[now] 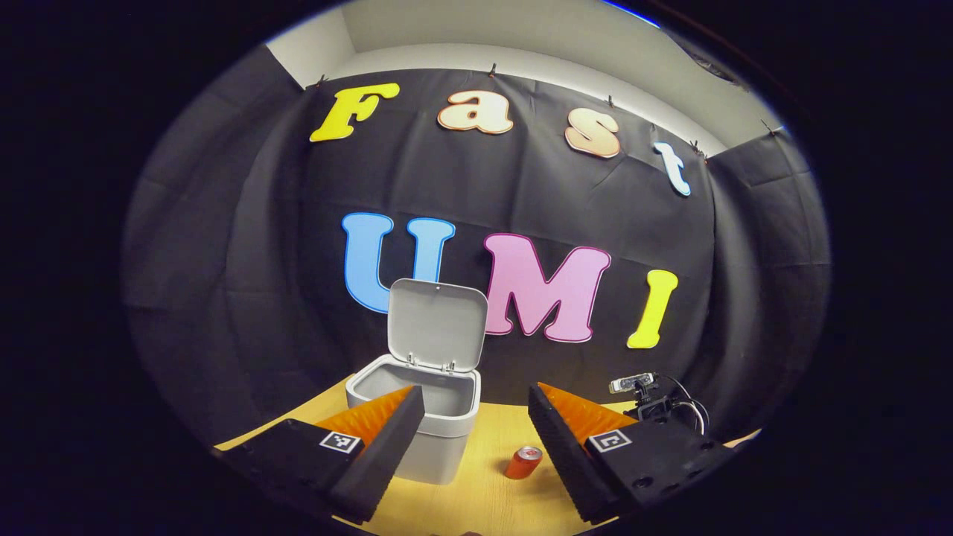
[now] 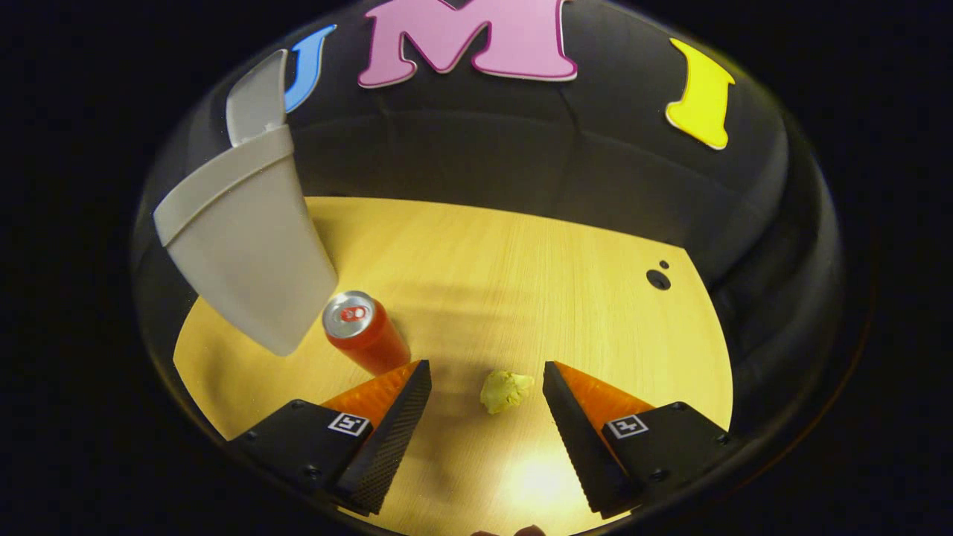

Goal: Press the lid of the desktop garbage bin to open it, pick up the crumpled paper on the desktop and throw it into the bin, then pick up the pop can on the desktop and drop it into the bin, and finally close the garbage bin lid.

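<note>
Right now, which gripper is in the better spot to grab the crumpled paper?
The right gripper. Its open fingers already point down at the crumpled paper, which lies on the desktop between them. The left gripper is open too, but faces the bin, whose lid is up.

1. The desktop garbage bin (image 1: 439,428) is a pale grey box with rounded corners, standing upright on the wooden desktop (image 2: 521,260).
2. Its lid (image 1: 438,324) is hinged at the far edge and stands open, raised almost upright.
3. The pop can (image 2: 363,331) is red with a silver top, upright, just right of the bin.
4. The crumpled paper (image 2: 505,391) is a small yellowish wad lying right of the can, apart from it.
</note>
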The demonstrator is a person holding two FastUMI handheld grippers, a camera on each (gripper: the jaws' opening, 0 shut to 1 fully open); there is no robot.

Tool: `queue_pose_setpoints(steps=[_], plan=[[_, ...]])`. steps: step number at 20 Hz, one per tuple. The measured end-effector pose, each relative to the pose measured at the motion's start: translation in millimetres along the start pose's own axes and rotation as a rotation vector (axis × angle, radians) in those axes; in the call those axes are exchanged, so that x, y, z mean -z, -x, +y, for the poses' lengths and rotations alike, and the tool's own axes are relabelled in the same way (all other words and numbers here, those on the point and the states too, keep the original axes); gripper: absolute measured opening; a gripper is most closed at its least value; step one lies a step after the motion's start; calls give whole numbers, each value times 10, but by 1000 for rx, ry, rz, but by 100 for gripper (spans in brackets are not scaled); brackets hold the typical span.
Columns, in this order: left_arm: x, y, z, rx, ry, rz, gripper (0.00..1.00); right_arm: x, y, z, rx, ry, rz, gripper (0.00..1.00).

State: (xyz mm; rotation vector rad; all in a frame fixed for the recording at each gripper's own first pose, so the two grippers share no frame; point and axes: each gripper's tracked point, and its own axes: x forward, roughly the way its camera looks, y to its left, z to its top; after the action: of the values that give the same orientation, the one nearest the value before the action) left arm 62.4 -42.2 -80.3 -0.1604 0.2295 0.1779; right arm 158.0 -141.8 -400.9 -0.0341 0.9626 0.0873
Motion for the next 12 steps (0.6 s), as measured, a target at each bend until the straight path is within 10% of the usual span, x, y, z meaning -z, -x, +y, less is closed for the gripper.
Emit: queue_pose_setpoints(steps=[12], plan=[[382, -40, 155, -71, 117, 130, 96, 493, -616, -175, 24, -14, 218, 98]])
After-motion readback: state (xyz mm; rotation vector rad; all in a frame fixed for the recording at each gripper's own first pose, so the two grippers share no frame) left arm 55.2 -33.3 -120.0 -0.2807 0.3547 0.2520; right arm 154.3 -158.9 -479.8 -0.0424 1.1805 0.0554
